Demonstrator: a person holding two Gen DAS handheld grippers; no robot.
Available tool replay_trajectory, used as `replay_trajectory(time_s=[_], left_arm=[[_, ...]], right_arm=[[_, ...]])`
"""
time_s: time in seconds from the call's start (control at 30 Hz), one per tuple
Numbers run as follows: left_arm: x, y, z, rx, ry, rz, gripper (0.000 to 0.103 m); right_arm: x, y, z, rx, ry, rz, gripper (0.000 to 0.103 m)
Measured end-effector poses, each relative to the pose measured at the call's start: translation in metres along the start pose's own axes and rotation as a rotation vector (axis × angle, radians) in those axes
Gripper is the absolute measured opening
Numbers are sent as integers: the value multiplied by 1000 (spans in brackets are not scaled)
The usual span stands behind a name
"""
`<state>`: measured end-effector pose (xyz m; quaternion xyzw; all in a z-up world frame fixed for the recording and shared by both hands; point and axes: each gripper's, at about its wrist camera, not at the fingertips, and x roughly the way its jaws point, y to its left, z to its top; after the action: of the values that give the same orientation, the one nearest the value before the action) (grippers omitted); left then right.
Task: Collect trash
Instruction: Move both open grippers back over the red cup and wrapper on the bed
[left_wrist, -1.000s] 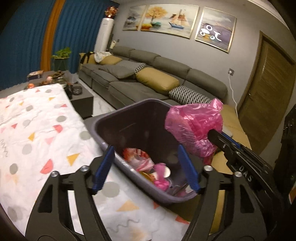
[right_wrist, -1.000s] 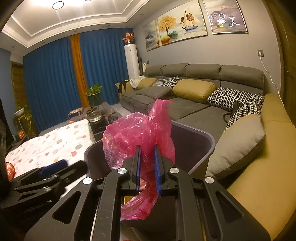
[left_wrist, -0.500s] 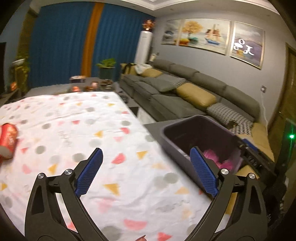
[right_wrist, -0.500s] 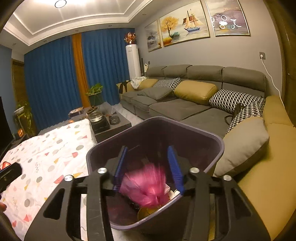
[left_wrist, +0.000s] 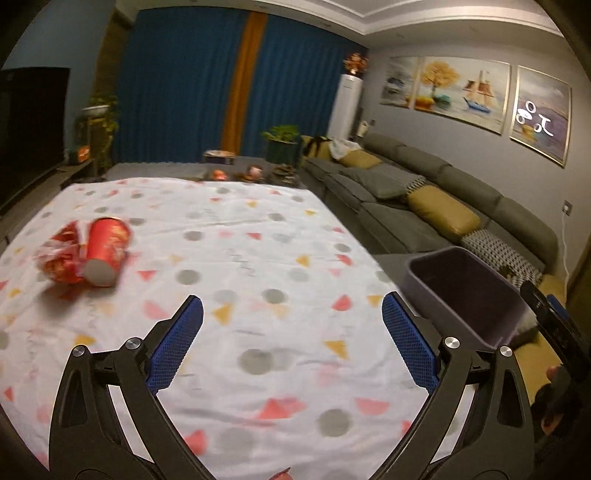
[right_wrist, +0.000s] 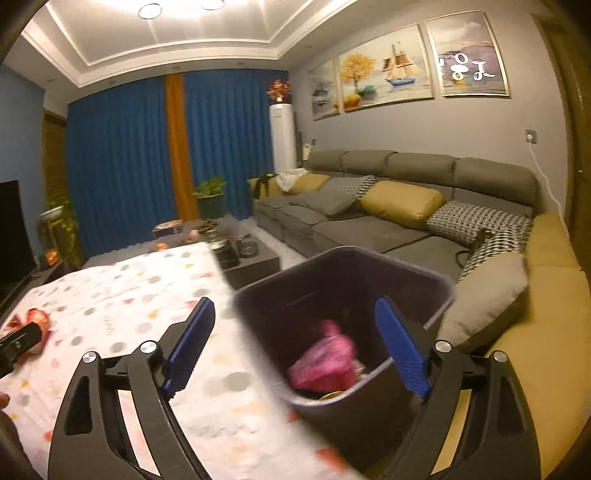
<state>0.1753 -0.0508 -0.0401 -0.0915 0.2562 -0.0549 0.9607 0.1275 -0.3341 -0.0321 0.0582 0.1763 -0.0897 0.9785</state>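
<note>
Both grippers, left gripper (left_wrist: 291, 339) and right gripper (right_wrist: 295, 345), gape empty, right's jaws just opened. Red paper cup (left_wrist: 105, 254), mid-left: light, crushable; grip gently across its wall.

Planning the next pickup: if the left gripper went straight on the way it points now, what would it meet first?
Probably the bare patterned tablecloth. The left gripper is open and empty, aimed slightly downward at it. The red paper cup lies well off to the left of that line, though depth is hard to judge.
</note>
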Motion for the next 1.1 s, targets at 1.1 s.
replay_trajectory(time_s=[1.1], left_arm=[[-14, 230, 19, -134, -13, 355, 96]], right_arm=[[6, 261, -28, -200, 96, 438, 86]])
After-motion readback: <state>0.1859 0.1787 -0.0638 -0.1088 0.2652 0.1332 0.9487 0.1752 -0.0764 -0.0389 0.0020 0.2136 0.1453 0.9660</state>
